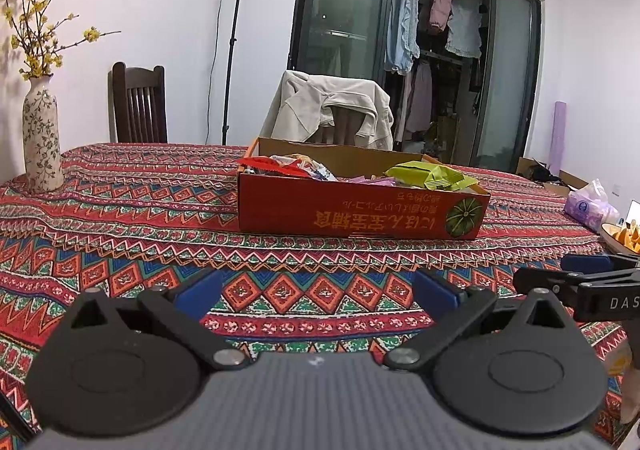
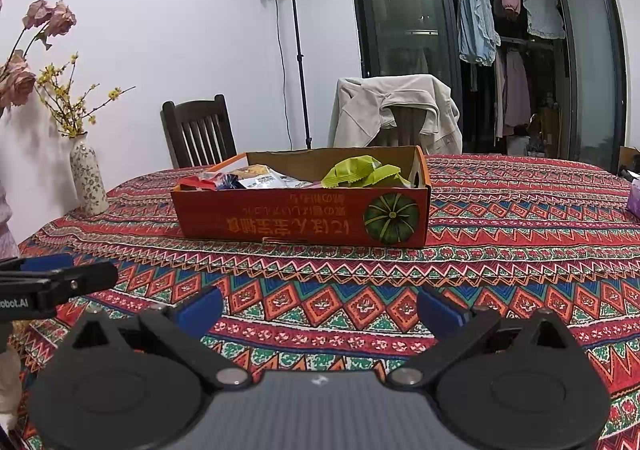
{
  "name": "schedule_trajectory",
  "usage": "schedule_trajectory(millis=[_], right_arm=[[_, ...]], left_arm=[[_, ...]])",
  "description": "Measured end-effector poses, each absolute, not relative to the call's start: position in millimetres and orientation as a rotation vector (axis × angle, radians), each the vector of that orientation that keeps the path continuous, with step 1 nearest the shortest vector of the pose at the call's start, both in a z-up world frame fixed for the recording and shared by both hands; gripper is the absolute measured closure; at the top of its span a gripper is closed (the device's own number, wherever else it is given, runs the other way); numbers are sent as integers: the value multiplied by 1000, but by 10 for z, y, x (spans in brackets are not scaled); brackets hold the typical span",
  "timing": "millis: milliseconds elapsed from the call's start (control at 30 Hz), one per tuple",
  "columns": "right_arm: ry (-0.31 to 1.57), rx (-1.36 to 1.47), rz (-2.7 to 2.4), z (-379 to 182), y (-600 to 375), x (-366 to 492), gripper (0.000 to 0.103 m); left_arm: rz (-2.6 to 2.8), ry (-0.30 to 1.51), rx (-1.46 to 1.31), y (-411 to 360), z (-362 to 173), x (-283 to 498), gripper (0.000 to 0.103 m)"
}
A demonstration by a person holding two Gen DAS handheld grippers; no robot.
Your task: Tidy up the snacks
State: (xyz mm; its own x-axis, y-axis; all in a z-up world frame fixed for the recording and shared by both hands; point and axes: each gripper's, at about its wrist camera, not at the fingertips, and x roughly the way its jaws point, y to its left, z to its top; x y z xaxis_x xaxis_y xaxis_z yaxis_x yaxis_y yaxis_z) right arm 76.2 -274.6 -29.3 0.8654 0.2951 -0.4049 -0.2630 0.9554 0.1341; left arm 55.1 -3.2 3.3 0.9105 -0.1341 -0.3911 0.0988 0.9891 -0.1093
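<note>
Left claw (image 1: 316, 292): released, blue pads wide apart, hovering above the patterned cloth of the bench (image 1: 120, 210), nothing held.
Right claw (image 2: 320, 308): released too, empty, level beside the left one.
Snack box (image 2: 304, 218): red cardboard tray with a green pumpkin print, on the bench ahead of both claws, well apart from them.
Snacks: green packets (image 2: 360, 172) at the box's right end, red and white wrappers (image 2: 224, 181) at its left.
Vase (image 1: 40, 138): far left of the bench.

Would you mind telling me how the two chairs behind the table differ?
The dark wooden slat-back chair stands bare, its vertical slats showing; the other chair is draped in a beige jacket that hides most of its back. The slat-back chair is nearer the floral ceramic vase; the draped one stands behind the red cardboard box. Both face the table.
</note>
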Motion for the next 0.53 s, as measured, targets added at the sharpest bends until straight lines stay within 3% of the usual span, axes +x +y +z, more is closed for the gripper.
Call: schedule_trajectory(millis=[533], right_arm=[[444, 68, 291, -296, -2746, 744, 0]], left_arm=[[-115, 413, -99, -8, 27, 556, 0]])
